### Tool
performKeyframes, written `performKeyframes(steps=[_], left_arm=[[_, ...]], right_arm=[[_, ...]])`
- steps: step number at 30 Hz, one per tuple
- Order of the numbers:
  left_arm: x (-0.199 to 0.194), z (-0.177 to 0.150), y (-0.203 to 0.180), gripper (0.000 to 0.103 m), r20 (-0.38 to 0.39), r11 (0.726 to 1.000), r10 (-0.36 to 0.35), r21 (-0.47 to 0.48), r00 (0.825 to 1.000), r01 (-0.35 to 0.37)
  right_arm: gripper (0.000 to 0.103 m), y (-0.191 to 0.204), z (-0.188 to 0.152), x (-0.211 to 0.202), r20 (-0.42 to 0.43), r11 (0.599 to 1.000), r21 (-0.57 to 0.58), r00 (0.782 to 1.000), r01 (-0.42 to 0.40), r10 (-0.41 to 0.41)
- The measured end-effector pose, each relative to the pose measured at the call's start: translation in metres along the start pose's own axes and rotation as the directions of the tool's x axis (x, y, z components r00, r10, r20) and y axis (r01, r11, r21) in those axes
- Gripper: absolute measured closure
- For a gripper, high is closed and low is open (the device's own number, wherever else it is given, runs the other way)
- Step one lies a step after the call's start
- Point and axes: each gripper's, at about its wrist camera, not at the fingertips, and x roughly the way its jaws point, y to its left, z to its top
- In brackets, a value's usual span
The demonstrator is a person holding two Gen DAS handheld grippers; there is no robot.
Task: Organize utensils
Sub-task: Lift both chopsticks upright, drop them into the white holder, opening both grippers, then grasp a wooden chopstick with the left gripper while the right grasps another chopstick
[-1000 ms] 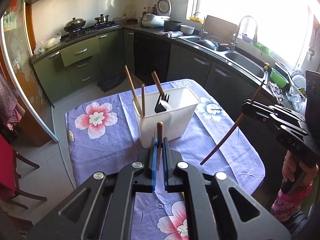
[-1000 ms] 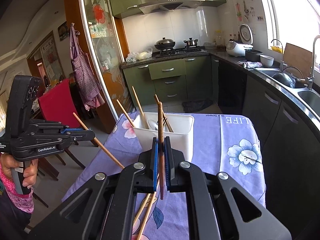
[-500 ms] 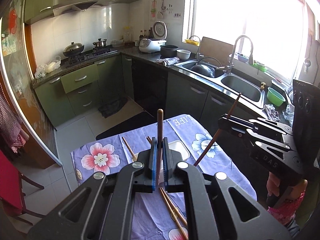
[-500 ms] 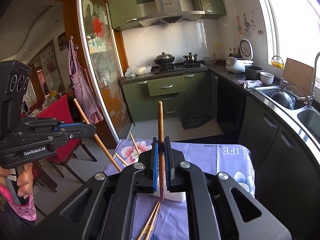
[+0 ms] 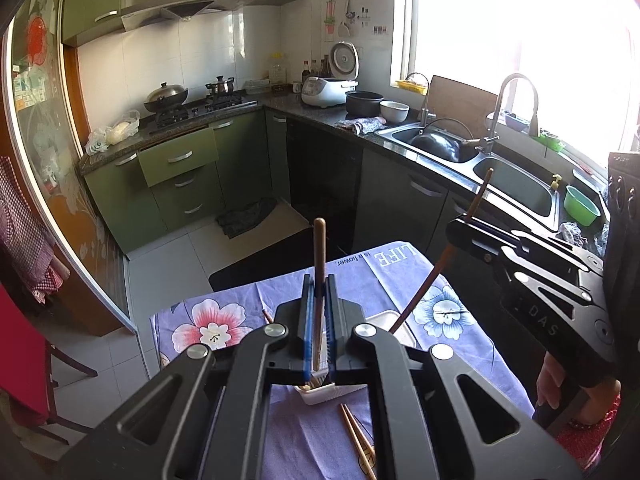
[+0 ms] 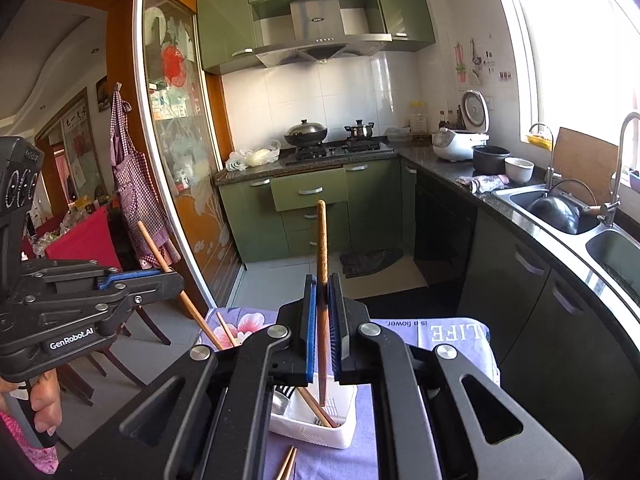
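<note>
**Both chopsticks lifted, now over the bin**

We've raised both grippers since a second ago: the views have tipped up from the surface to the kitchen, and the white utensil bin [image 6: 320,420] has dropped from mid-frame to the near bottom edge, mostly hidden behind our jaws.

- Left gripper [image 5: 319,320]: jaws pinched narrow on a brown chopstick [image 5: 319,264], upright, tip down toward the bin's near side.
- Right gripper [image 6: 323,320]: jaws narrow on its own chopstick [image 6: 322,260], lower end inside the bin opening in the right wrist view; whether it touches the floor of the bin, we can't tell.
- Bin already holds a fork, a spoon and other chopsticks.
- A loose pair of chopsticks [image 5: 358,440] lies on the purple floral surface [image 5: 400,280], just near of the bin.

Our read: the drop-in is next, then that loose pair.
</note>
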Motion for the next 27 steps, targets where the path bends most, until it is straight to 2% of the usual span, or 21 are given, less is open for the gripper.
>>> performKeyframes(steps=[7, 9, 11, 17, 20, 24, 27], left_arm=[[0.035, -0.031, 0.006, 0.097, -0.099, 1.0, -0.006, -0.001, 0.995, 0.006], [0.038, -0.036, 0.007, 0.09, -0.104, 1.0, 0.0, 0.004, 0.995, 0.001], [0.036, -0.036, 0.009, 0.088, -0.102, 1.0, 0.0, -0.003, 0.995, 0.0], [0.01, -0.037, 0.007, 0.072, -0.047, 1.0, 0.002, 0.0, 0.999, -0.002], [-0.006, -0.05, 0.004, 0.069, -0.031, 1.0, -0.004, 0.009, 0.999, 0.005], [-0.005, -0.085, 0.0, 0.069, -0.101, 1.0, -0.018, 0.009, 0.995, 0.02], [0.018, -0.122, -0.001, 0.069, -0.189, 1.0, -0.016, -0.004, 0.982, 0.016]], right_arm=[[0.096, -0.013, -0.034, 0.045, -0.103, 0.999, 0.031, 0.995, -0.012, 0.015], [0.095, -0.014, -0.039, 0.049, -0.114, 0.999, 0.031, 0.993, -0.023, 0.026], [0.093, -0.011, -0.041, 0.048, -0.122, 0.999, 0.019, 0.992, -0.029, 0.032], [0.091, -0.005, -0.047, 0.016, -0.077, 0.998, 0.015, 0.996, -0.053, 0.054], [0.079, -0.003, -0.063, -0.01, -0.058, 0.998, 0.021, 0.997, -0.058, 0.059], [0.078, -0.005, -0.107, -0.034, -0.087, 1.0, -0.004, 0.996, -0.016, 0.015], [0.069, -0.015, -0.149, -0.04, -0.135, 0.999, -0.01, 0.99, 0.046, -0.047]])
